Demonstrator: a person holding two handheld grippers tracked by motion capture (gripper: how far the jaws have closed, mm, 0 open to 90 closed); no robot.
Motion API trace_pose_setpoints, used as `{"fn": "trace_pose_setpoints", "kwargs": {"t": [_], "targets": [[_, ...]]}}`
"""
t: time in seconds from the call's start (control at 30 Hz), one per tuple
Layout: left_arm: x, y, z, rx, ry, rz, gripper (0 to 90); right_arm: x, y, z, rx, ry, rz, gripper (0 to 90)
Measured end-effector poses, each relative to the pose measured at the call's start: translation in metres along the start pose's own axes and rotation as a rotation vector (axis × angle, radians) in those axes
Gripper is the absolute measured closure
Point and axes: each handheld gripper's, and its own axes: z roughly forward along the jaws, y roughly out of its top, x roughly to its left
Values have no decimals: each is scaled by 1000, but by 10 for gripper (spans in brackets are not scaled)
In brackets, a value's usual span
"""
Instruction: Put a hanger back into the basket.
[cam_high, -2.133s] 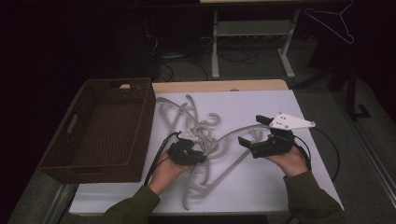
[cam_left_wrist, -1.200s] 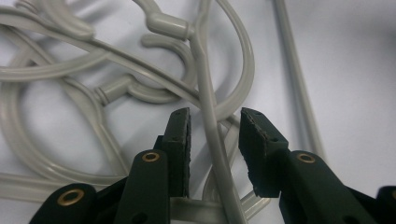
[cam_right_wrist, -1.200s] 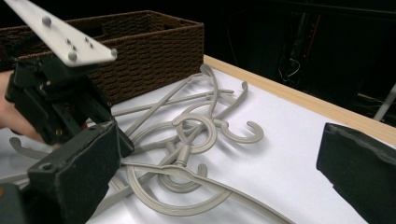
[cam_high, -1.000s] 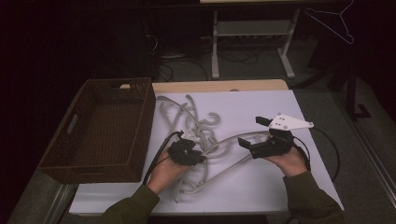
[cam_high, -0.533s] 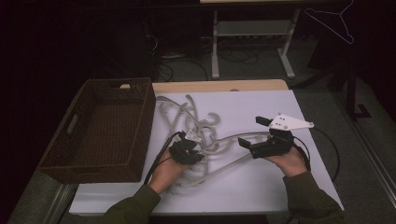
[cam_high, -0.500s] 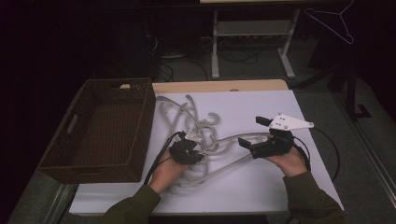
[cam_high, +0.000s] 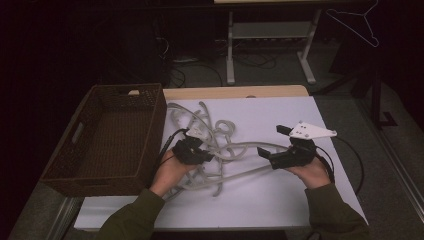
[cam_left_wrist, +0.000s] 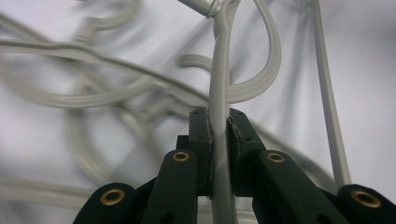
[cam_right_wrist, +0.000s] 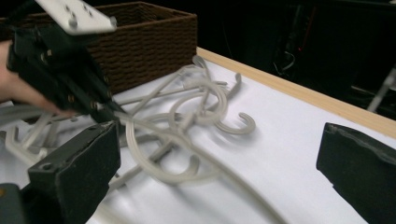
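Observation:
A tangle of pale grey plastic hangers (cam_high: 212, 137) lies on the white table (cam_high: 280, 200), just right of the basket. My left gripper (cam_high: 204, 154) is at the pile's near left side and is shut on one hanger's thin bar (cam_left_wrist: 220, 88), which runs up between its pads (cam_left_wrist: 201, 135). My right gripper (cam_high: 270, 141) hovers at the pile's right end, open wide, with its jaws far apart and nothing between them. In the right gripper view the hangers (cam_right_wrist: 201, 107) lie ahead, and the left gripper (cam_right_wrist: 109, 112) grips its hanger at the left.
A dark brown wicker basket (cam_high: 156, 122) stands on the table's left side, and its wall (cam_right_wrist: 149, 42) rises behind the pile. A light wooden edge (cam_high: 235, 92) borders the far side. Bare white surface lies to the right and near. A wire hanger (cam_high: 357, 22) hangs far right.
My left gripper has shifted slightly away and left with its hanger, dragging the pile's near strands. The right gripper has stayed put and open.

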Motion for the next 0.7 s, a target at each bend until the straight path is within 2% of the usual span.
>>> {"fn": "trace_pose_setpoints", "kwargs": {"t": [0.1, 0.13, 0.23, 0.3, 0.43, 0.47, 0.57, 0.7], "targets": [[15, 0, 3, 8, 4, -14, 818, -5, -2, -1, 24, -6, 6, 31], [19, 0, 5, 16, 5, -12, 817, -7, -4, -1, 35, -7, 5, 44], [26, -2, 14, 21, 8, -40, 814, -16, -8, -2, 74, -21, 4, 95], [29, -4, 20, 53, 19, -33, 810, -23, -12, -3, 97, -26, 4, 142], [34, -6, 26, 89, 22, -19, 796, -47, -16, 1, 131, -8, 49, 204], [34, -6, 26, 86, 23, -21, 777, -53, -17, 3, 139, 8, 66, 237], [34, -5, 21, 70, 49, -13, 666, -64, -18, 17, 208, 28, 54, 290], [29, -5, 9, -7, 63, -38, 500, -75, -25, 42, 254, 55, 45, 345]]}}
